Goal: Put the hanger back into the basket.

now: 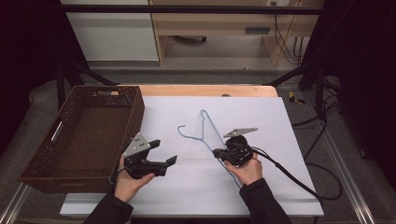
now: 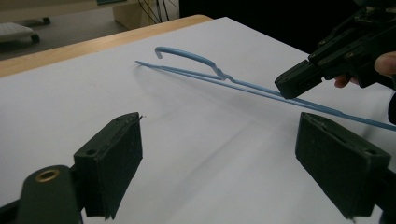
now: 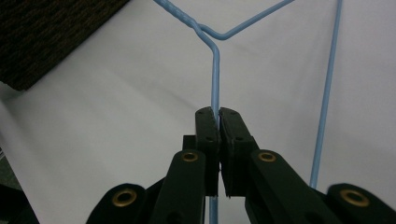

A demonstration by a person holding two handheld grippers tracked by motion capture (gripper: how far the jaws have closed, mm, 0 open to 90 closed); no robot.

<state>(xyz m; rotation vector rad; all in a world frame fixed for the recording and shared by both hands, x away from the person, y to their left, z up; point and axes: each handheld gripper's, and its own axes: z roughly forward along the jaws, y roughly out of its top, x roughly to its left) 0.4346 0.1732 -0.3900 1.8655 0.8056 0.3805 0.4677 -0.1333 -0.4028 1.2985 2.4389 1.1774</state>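
Surface: a wooden bench covered by a white sheet, grey floor and pale cabinets across the top of the high view.
Far left: a dark brown woven basket sits on the bench edge, with nothing in it.
Left gripper: lower left of centre, jaws wide apart with nothing between them, pointing toward the hanger.
Thing in hand: a thin light-blue wire clothes hanger, centre of the frame, its hook toward the upper left, one end raised off the sheet.
Right gripper: right of centre, jaws closed tight on one wire arm of the hanger, just below the twisted neck.
Handling: probably very light and springy; the thin smooth wire may swivel or slip in a single pinch.
Where to hold: likely best near the neck, or on the long straight bar for a second grip.
Look: slender triangle, uniform pale blue, neck twisted, small open hook.
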